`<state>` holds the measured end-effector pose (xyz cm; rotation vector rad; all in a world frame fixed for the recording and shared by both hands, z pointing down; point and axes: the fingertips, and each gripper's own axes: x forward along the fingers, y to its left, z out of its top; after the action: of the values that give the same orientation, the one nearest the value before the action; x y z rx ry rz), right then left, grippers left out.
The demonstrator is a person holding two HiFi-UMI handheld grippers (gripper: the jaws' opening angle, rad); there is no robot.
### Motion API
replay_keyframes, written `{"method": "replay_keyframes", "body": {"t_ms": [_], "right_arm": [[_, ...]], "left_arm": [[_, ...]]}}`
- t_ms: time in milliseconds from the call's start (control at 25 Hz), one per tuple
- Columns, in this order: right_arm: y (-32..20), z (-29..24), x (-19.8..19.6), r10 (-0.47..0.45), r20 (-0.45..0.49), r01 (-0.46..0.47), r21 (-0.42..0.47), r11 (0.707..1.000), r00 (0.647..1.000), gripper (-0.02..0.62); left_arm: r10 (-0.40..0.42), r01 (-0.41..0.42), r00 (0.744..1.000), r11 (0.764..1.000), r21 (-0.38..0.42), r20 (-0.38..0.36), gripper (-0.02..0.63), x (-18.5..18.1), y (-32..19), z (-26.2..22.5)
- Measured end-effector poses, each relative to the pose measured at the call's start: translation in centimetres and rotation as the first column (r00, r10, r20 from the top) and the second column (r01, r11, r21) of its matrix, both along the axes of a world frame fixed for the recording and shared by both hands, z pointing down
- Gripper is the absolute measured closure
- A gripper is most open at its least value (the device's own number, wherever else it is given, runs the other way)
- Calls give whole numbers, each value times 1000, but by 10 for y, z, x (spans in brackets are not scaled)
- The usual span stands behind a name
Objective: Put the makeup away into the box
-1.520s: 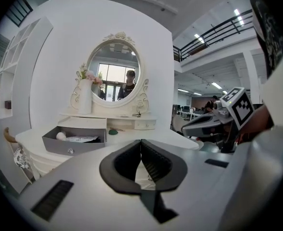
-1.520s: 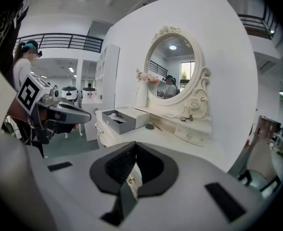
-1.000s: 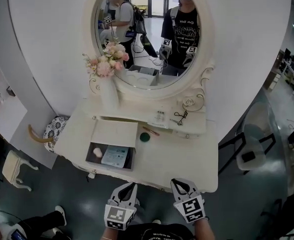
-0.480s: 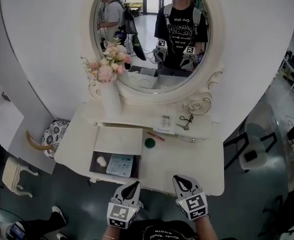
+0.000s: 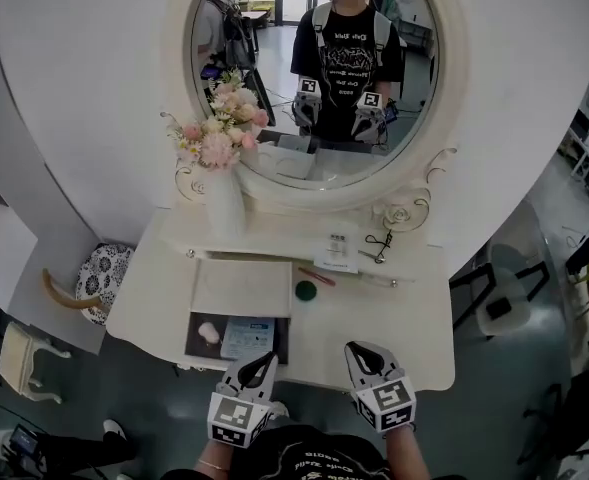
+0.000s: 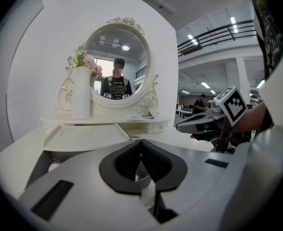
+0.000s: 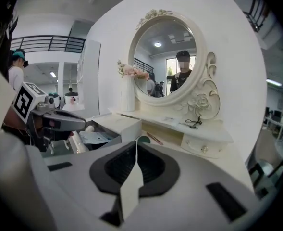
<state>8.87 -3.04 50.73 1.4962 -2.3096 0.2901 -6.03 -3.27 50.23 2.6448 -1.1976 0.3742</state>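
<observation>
Two grippers hang at the near edge of the dressing table (image 5: 374, 328), both empty. At 7 o'clock on the tabletop the box (image 5: 240, 288) stands open with its lid tipped back. A white puff (image 5: 209, 332) and a pale blue packet (image 5: 244, 336) lie inside.

At the box's 5 o'clock our left gripper (image 5: 258, 366) has its jaws pressed together on nothing. The makeup left out lies right of the box. A round green compact (image 5: 306, 290) sits mid-table, with a thin reddish pencil (image 5: 316, 276) at its 1 o'clock. An eyelash curler (image 5: 379, 246) rests on the shelf beyond.

Our right gripper (image 5: 366, 352), at the table's 5 o'clock, is likewise clenched and bare.

We judge the compact light, hard and slick, so we would pinch it across its rim. The pencil may roll, so we would take it mid-shaft.
</observation>
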Motion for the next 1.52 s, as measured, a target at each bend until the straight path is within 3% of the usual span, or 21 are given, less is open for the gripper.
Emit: {"method": "replay_keyframes", "body": {"t_ms": [360,760,1120,1240,1520], "right_arm": [[-14,3,-4,97,-1,-97,-14,995,995,584],[-26,3,-5,127,-10,-127,-14,992,992,583],[-53,-4,-5,72,-22,-73,-10,997,997,583],[-65,-7,4,92,15,-92,-11,996,996,580],[-84,-6,13,57,27,-56,-24,998,998,534]], "left_arm": [[49,-49,998,999,5,29,591,-13,-21,0],[45,-45,999,999,6,26,591,-19,-35,-4],[-31,30,1000,999,-12,-8,591,-25,-51,-9],[-63,63,998,998,-18,-12,591,-25,-56,-10],[-112,112,994,994,-9,5,591,-21,-64,-12]]}}
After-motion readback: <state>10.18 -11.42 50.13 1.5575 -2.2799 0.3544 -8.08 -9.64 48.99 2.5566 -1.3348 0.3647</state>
